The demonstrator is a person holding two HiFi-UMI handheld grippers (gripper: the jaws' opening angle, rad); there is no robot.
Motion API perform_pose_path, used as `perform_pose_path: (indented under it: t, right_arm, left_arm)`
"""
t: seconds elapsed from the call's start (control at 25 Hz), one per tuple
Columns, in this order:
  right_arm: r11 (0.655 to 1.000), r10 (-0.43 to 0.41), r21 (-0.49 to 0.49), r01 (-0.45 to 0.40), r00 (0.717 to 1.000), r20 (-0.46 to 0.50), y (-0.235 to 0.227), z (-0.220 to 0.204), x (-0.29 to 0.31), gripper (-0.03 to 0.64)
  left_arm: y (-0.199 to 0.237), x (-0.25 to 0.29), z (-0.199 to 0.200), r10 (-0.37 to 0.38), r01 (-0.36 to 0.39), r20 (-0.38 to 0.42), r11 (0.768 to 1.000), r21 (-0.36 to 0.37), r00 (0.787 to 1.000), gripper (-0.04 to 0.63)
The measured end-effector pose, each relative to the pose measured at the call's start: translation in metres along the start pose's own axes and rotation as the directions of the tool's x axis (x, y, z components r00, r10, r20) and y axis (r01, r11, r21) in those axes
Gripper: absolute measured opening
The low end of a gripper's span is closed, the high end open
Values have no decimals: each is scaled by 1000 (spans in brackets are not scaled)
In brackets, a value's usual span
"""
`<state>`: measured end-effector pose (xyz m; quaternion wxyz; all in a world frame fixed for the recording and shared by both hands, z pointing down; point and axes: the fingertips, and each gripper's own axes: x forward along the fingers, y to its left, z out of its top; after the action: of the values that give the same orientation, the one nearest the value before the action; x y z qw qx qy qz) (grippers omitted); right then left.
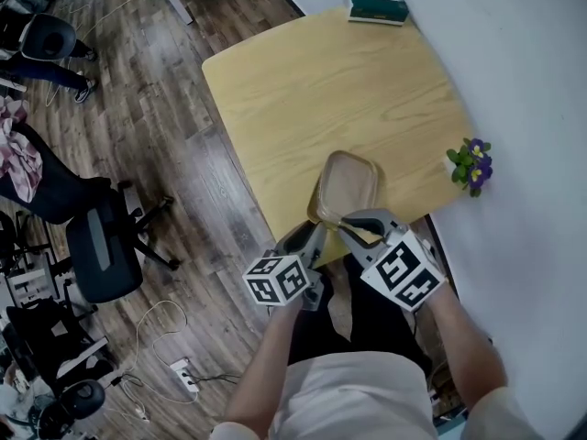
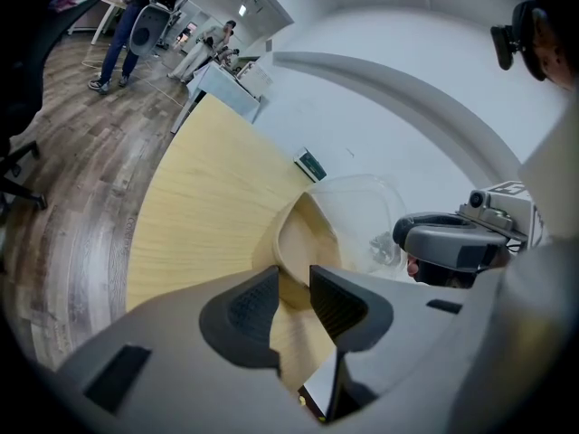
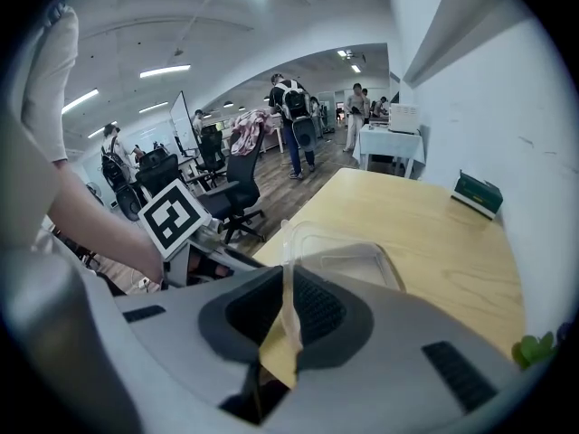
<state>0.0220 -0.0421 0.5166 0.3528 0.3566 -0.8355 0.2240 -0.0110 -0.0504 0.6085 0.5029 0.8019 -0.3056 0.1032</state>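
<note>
With the jaws of the right gripper point(image 3: 286, 297) pinched on just the thin rim of the clear plastic tray point(image 1: 347, 186) at the near edge of the table point(image 1: 303, 90), and those of the left gripper point(image 2: 294, 292) apart, seemingly not touching it, the flimsy rim could flex, slip free and drop the tray off that edge.
</note>
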Motion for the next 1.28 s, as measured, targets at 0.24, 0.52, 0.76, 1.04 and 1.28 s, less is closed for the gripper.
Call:
perform_pose_path:
  t: [0.24, 0.52, 0.76, 1.04, 1.28]
  right_arm:
    - [999, -34, -6, 34, 999, 3, -6, 5, -11, 41]
    - [996, -82, -28, 83, 997, 13, -18, 16, -24, 41]
    - [991, -126, -40, 127, 992, 21, -30, 24, -35, 41]
    - [982, -182, -48, 184, 983, 30, -44, 28, -47, 42]
    - [970, -234, -62, 236, 971, 40, -56, 32, -57, 41]
  left_arm:
    - [0, 0, 0, 1, -1, -21, 1000, 8, 1000, 106]
    - [0, 1, 0, 6, -6, -30, 1000, 16, 1000, 107]
    - [0, 2, 1, 10, -9, -42, 1000, 23, 999, 107]
    - [0, 3, 1, 4, -3, -62, 1000, 25, 998, 107]
    - [-1, 4, 0, 15, -11, -79, 999, 44, 997, 107]
